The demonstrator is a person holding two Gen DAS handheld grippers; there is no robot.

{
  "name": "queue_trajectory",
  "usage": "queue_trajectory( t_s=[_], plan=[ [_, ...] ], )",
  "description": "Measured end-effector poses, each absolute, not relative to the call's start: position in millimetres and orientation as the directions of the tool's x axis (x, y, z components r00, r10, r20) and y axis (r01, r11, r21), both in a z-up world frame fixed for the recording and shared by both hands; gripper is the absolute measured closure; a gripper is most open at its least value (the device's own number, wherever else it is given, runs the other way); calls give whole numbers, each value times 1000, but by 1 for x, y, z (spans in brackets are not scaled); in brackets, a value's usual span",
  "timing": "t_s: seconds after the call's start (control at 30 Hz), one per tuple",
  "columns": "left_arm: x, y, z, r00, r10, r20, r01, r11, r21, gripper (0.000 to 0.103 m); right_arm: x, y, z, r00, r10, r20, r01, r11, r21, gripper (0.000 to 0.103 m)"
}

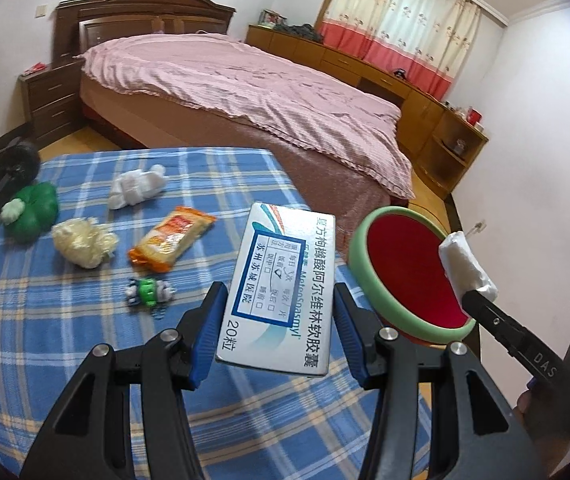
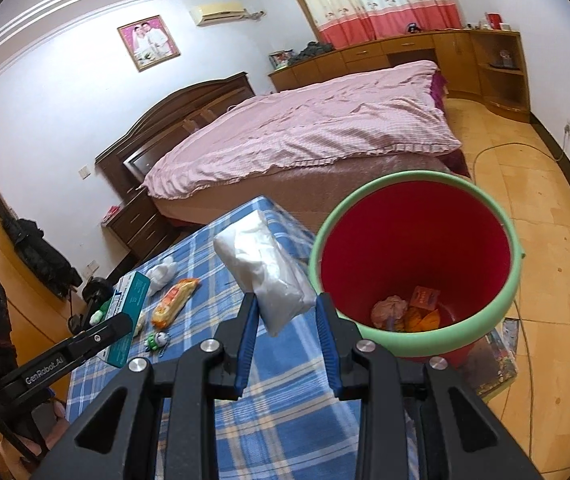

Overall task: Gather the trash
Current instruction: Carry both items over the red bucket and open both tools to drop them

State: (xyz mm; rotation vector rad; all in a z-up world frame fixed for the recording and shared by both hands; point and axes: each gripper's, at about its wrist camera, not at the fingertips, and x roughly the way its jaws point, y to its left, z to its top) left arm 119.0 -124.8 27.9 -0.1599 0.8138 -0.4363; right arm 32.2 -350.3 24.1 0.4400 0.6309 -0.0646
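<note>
The left hand-held gripper (image 1: 279,332) is clenched on a silver medicine box (image 1: 281,292) printed with Chinese characters, its blue pads pressing the box's two long sides and holding it tilted above the counter (image 1: 45,340), which is covered in a blue plaid cloth. In the right wrist view the same box (image 2: 129,308) shows its teal side, gripped above the cloth.

The right hand-held gripper (image 2: 287,320) is grasping a white tissue pack (image 2: 263,272) in clear wrap, held up at the counter's right edge, just beside the rim of the trash bin (image 2: 513,280). In the left wrist view the pack (image 1: 467,266) hangs over the near side of the bin's green rim (image 1: 359,256). The bin is red inside with a pale green lip and stands on the wooden floor, against the counter's right edge. At its bottom lie crumpled paper (image 2: 389,308) and orange wrappers (image 2: 425,308).

On the cloth lie more things: an orange snack packet (image 1: 173,238) near the middle, a crumpled yellowish wad (image 1: 83,242) to its left, a twisted white tissue (image 1: 137,186) toward the far edge, a small green and white toy (image 1: 149,292) nearer the gripper, and a green plush item (image 1: 33,210) at the left edge beside a black dumbbell (image 1: 9,176).

Beyond the counter stands a bed (image 1: 245,92) with a pink cover.
</note>
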Motion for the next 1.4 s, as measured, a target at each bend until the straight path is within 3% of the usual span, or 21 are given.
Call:
queue_trajectory(
  t_s=[0.7,1.4],
  plan=[
    [135,-236,15,488,-542,-684,507,814,-284,49,24,-424,1,773,-74,-631,383,847,370,71],
    [147,-301,-22,419,-516,-747,553,798,-241,49,33,-470,-27,722,-140,-677,466,823,326,68]
  ],
)
